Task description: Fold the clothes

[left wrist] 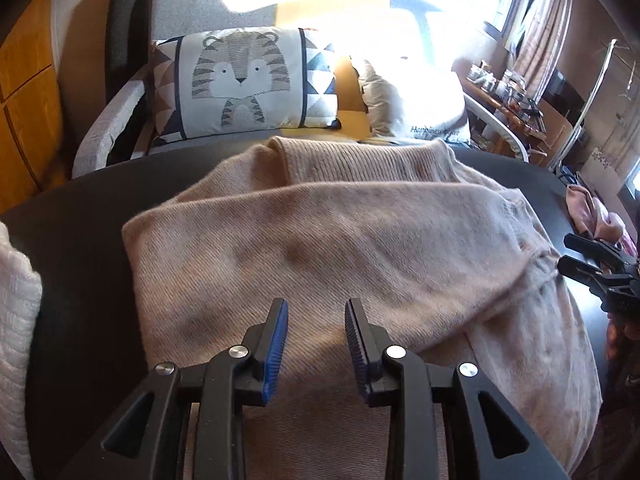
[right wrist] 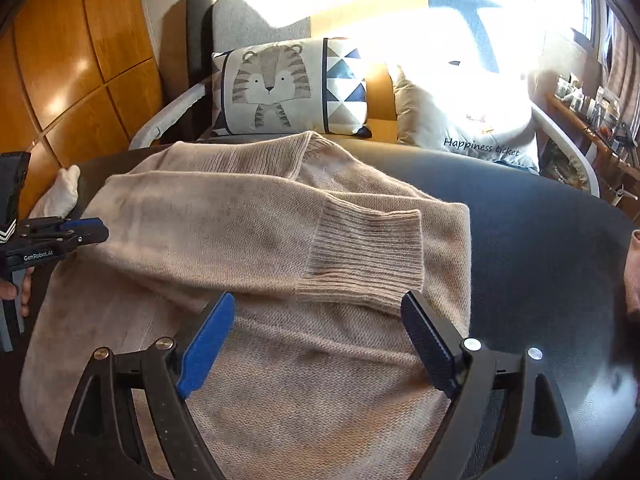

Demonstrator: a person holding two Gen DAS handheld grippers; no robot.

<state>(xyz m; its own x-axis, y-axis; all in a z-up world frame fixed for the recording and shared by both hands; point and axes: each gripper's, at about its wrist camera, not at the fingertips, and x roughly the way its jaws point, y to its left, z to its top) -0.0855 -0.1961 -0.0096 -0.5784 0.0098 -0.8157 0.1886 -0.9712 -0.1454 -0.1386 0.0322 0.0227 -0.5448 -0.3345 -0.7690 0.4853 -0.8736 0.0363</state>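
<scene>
Right hand-held gripper point(right wrist: 316, 344) wide, empty, over beige sweater point(right wrist: 248, 232); left hand-held gripper point(left wrist: 316, 336) narrow, empty; dark table point(right wrist: 540, 240) bare rightward

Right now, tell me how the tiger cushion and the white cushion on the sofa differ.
The tiger cushion carries a striped tiger face with blue and grey triangles at its sides; the white cushion is plain apart from the script "Happiness ticket". The tiger cushion sits in shade, the white cushion in glaring sunlight that washes out its top. Both lean against the sofa back behind the dark table.

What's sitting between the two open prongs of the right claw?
In the right wrist view, the sweater's ribbed cuff lies just beyond the right claw, between its prongs, untouched.
</scene>
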